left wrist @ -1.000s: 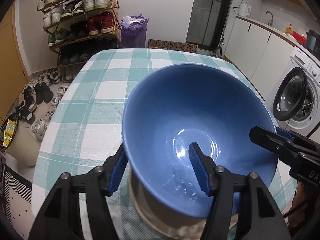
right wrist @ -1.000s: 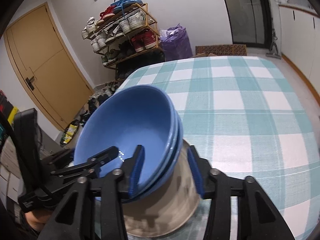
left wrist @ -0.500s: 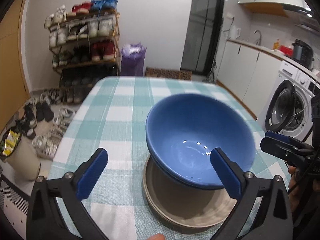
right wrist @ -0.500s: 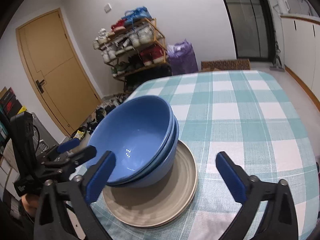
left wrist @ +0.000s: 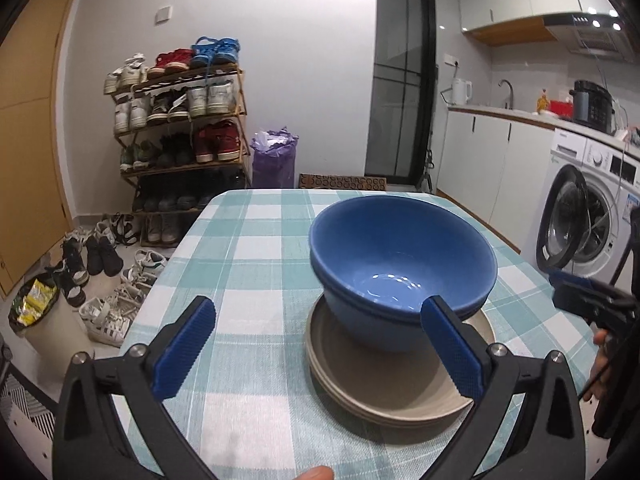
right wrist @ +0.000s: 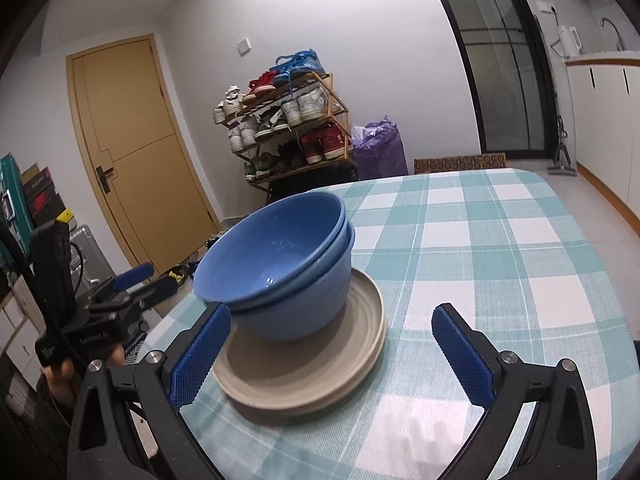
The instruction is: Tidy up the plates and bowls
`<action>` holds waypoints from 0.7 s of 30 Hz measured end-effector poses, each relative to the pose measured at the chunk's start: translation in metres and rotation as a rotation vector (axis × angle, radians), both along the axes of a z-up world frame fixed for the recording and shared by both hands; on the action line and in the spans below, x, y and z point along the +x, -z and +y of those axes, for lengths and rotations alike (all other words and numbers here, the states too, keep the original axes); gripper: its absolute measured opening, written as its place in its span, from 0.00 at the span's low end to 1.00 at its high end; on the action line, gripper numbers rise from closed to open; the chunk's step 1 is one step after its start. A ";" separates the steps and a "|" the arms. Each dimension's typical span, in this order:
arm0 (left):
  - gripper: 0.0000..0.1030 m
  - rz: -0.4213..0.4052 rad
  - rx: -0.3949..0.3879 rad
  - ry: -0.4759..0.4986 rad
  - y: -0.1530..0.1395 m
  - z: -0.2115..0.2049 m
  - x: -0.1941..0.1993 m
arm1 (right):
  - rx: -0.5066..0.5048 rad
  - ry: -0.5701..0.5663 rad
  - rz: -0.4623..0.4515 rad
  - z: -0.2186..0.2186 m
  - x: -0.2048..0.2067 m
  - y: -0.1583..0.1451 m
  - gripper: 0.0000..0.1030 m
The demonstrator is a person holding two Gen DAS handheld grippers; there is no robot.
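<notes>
Two nested blue bowls (left wrist: 402,268) sat on stacked beige plates (left wrist: 384,384) on the checked desk (left wrist: 248,264). The left gripper (left wrist: 320,348) and right gripper (right wrist: 328,354) both had jaws spread wide, holding nothing, clear of the stack.

left gripper (left wrist: 318,344): black frame, 2 blue ribbed pads, silver screws | right gripper (right wrist: 330,354): identical build

blue bowls (left wrist: 404,256), beige plates (left wrist: 384,384) — teal-checked tablecloth (left wrist: 256,264)
</notes>
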State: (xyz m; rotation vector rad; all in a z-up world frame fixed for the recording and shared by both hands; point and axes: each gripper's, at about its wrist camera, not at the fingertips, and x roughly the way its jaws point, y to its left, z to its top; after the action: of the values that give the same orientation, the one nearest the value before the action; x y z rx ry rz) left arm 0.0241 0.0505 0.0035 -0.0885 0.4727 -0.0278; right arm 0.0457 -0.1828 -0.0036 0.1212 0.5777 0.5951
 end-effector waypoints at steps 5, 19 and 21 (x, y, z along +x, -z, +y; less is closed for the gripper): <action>1.00 -0.025 0.004 -0.010 0.012 -0.001 -0.014 | 0.016 -0.007 -0.033 -0.006 -0.027 0.014 0.99; 1.00 -0.047 0.043 -0.026 0.044 -0.010 -0.033 | -0.052 -0.041 -0.141 0.004 -0.059 0.034 0.99; 1.00 -0.051 0.043 -0.032 0.047 -0.010 -0.033 | -0.067 -0.051 -0.163 0.008 -0.062 0.036 0.99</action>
State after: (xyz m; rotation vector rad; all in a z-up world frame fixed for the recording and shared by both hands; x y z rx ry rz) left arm -0.0088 0.0407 -0.0434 -0.0530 0.4209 0.0120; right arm -0.0161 -0.1750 -0.0400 -0.0058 0.4432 0.6277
